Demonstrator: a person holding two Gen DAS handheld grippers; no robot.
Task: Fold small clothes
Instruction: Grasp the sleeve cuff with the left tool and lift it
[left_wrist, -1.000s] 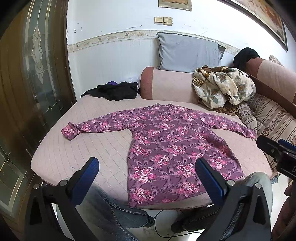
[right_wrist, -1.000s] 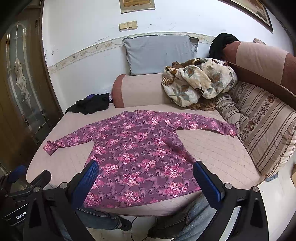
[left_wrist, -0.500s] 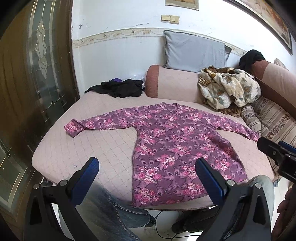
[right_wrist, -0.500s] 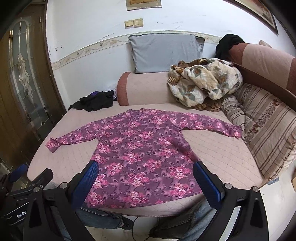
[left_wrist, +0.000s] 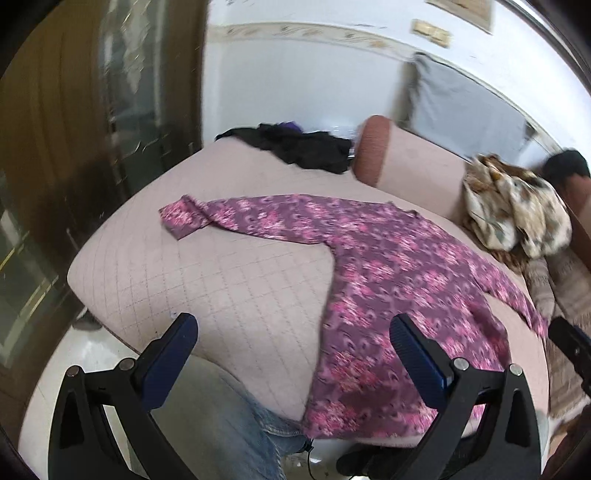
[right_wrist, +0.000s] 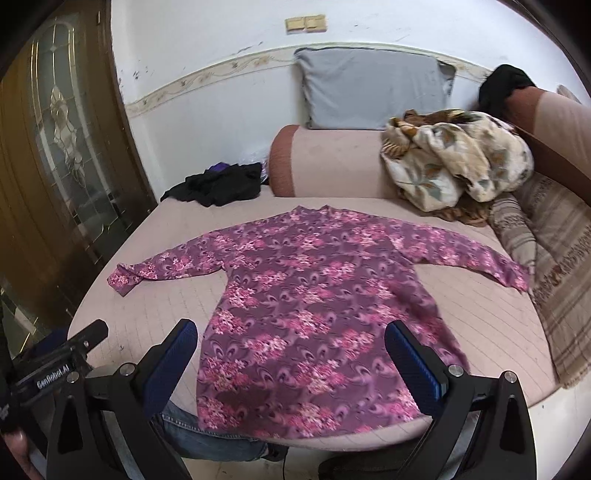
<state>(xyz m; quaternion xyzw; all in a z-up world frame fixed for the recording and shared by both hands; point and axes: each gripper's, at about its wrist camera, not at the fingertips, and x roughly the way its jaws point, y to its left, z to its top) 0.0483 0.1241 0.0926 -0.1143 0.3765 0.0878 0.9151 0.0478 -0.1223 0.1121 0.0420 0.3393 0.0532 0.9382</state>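
Observation:
A purple floral long-sleeved top (left_wrist: 388, 280) (right_wrist: 314, 302) lies flat on the pink quilted couch seat (left_wrist: 236, 288) (right_wrist: 491, 332), sleeves spread out, hem toward me. Its left cuff (left_wrist: 181, 218) (right_wrist: 123, 278) is folded over. My left gripper (left_wrist: 291, 354) is open and empty, held above the seat's near left part, left of the hem. My right gripper (right_wrist: 290, 354) is open and empty, held above the hem. The left gripper's body also shows at the left edge of the right wrist view (right_wrist: 55, 365).
A dark heap of clothes (right_wrist: 218, 184) lies at the back left of the seat. A crumpled floral blanket (right_wrist: 454, 162) and a striped cushion (right_wrist: 554, 258) sit at the right. A grey pillow (right_wrist: 373, 92) leans on the wall. A wooden door (right_wrist: 55, 147) stands at the left. My jeans-clad legs (left_wrist: 221, 417) are below the seat edge.
My left gripper has swung left and tilted, so the top now sits to the right in its blurred view. My right gripper has moved in a little closer to the hem.

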